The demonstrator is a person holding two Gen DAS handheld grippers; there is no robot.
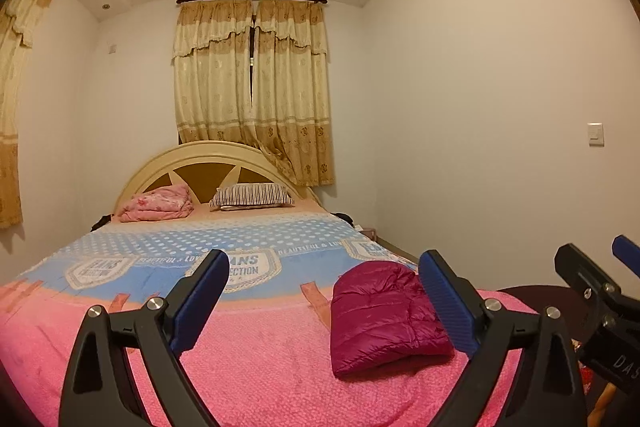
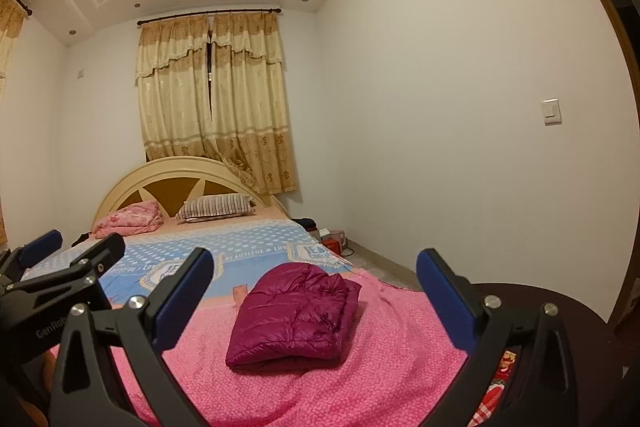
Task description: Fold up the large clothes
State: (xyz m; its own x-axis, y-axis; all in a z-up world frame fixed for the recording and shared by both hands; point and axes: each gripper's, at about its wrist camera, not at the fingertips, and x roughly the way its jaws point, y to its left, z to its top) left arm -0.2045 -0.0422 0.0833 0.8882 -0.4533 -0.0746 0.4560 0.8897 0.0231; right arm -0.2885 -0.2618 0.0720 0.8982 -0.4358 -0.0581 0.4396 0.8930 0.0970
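Your left gripper (image 1: pixel 324 291) and right gripper (image 2: pixel 314 291) both gape wide, empty; folded jacket (image 2: pixel 296 315) lies mid-frame on bed (image 2: pixel 360 379).

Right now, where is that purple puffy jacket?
The folded magenta down jacket lies on the pink blanket at the foot of the bed, right of centre, ahead of both open claws and touching neither.
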